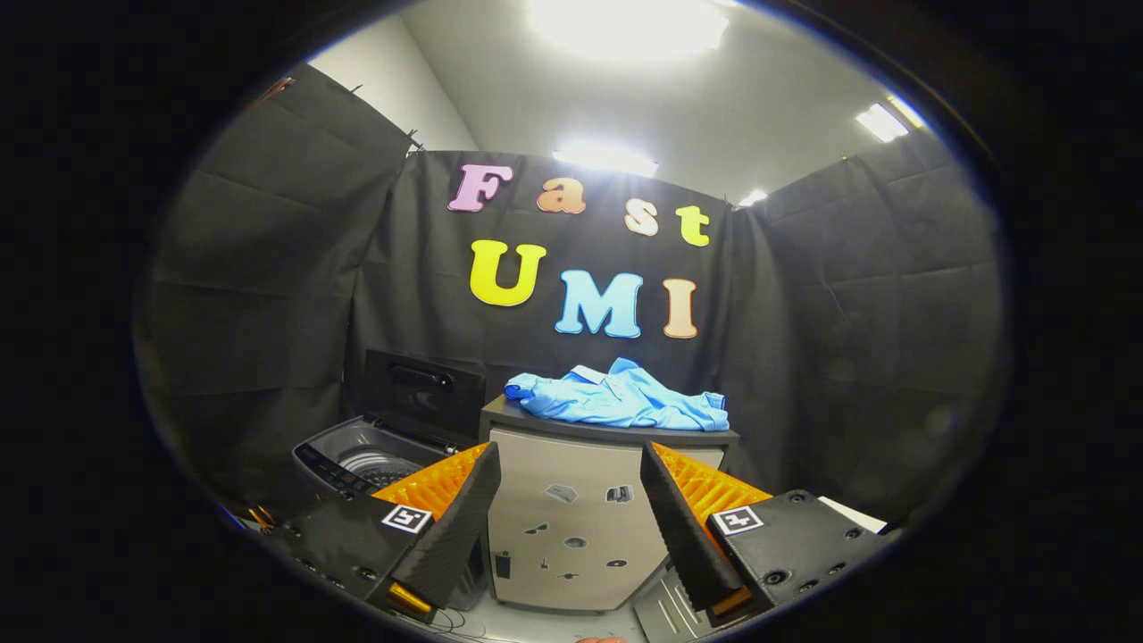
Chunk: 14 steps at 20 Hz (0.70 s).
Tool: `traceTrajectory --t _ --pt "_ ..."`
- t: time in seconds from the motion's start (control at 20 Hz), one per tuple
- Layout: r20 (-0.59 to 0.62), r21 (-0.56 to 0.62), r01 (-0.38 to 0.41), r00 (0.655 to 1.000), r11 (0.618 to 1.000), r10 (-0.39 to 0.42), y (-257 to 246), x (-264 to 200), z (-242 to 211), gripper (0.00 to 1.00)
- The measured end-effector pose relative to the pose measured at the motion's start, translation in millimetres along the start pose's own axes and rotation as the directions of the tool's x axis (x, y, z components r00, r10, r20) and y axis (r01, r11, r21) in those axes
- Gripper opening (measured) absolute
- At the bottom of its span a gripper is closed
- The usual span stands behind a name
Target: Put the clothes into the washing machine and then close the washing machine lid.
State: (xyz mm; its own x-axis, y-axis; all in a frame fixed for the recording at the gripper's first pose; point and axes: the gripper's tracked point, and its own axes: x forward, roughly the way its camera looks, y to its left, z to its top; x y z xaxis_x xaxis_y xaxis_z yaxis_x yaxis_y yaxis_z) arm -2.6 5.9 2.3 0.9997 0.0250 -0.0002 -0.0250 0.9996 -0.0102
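A light blue shirt [618, 396] lies crumpled on top of a grey cabinet [571, 518], beyond and above my fingers. Left of the cabinet stands the washing machine [357, 457], its dark lid [423, 391] raised upright at the back and the drum open. My gripper [570, 463] is open, with nothing between its fingers. It sits some way back from the cabinet, whose front shows in the gap between the fingers.
Black cloth walls close the booth on three sides. The cabinet's dark top [518, 416] juts out over its front. A pale flat object [853, 513] lies low on the right behind the right finger.
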Motion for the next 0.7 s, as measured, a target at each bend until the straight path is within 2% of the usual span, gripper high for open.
traceTrajectory --t 0.4,0.7 --pt "-0.014 -0.016 -0.006 1.000 1.000 0.006 1.7 -0.9 1.9 0.98" --pt "-0.059 0.028 0.033 0.998 0.999 -0.032 2.6 -7.6 0.5 0.98"
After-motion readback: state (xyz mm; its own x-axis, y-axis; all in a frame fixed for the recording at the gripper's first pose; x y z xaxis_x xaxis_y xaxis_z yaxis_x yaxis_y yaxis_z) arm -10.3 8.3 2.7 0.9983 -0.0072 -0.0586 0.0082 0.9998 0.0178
